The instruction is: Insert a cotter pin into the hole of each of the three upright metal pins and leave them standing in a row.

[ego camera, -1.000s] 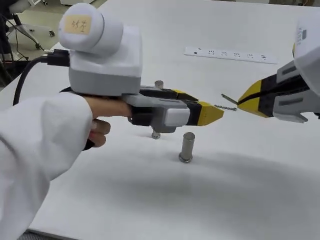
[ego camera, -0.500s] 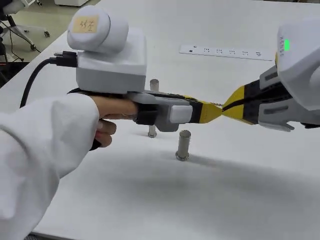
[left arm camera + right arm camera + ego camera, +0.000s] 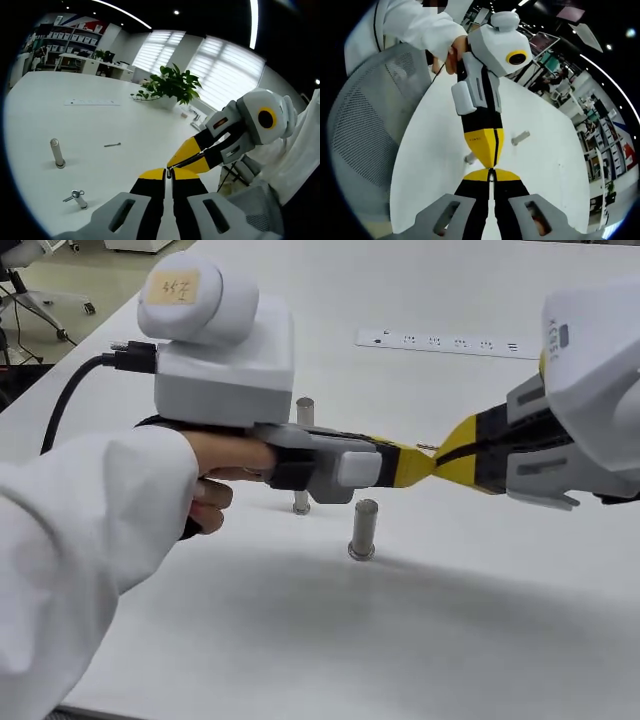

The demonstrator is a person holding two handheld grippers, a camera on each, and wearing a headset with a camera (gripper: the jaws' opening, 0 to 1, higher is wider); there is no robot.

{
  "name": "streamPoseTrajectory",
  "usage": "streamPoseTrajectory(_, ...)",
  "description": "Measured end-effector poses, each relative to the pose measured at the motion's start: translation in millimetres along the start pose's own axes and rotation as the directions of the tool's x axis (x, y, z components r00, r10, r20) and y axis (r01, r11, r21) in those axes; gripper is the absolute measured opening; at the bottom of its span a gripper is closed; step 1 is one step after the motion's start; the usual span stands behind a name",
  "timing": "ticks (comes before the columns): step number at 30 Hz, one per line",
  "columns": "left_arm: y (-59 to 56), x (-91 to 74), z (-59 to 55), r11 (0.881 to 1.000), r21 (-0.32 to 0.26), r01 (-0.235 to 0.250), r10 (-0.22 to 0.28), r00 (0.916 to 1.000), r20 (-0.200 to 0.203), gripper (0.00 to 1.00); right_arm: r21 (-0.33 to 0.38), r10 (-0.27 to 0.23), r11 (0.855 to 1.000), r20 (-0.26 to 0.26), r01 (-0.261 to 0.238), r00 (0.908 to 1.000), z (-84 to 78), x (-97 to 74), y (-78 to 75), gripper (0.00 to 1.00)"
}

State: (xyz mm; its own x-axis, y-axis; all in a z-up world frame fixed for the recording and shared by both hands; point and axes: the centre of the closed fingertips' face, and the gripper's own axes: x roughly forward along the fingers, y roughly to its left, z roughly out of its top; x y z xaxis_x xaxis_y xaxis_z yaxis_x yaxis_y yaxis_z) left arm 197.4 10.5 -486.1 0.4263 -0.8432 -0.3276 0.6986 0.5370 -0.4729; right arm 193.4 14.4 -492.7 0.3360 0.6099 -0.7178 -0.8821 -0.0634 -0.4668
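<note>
The white table point(image 3: 480, 640) is carrying 3 metal pins. The nearest pin point(image 3: 363, 530) is standing upright on its wider base, a second pin point(image 3: 301, 504) is standing just behind it to the left, and a third pin point(image 3: 305, 410) is standing farther back. In the left gripper view, 1 pin point(image 3: 77, 198) is carrying a cotter pin point(image 3: 69, 198) through its top, while a loose cotter pin point(image 3: 112, 145) is lying flat on the bare surface. A white power strip point(image 3: 450, 342) is lying far back.
</note>
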Motion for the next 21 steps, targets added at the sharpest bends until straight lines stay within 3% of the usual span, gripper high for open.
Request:
streamPoseTrajectory(13,0.1,-3.7,0.1,0.999,-0.035,0.025,-0.025,0.9995,-0.018,0.00,-0.013,0.005,1.000,0.008,-0.005,1.0000,3.8,-1.0,2.9,0.00)
streamPoseTrajectory(21,-0.4,-4.5,-1.7,1.000,-0.015,0.018,-0.018,0.9991,-0.037,0.00,-0.028,0.012,1.000,0.011,-0.012,0.9999,5.6,-1.1,6.8,0.00)
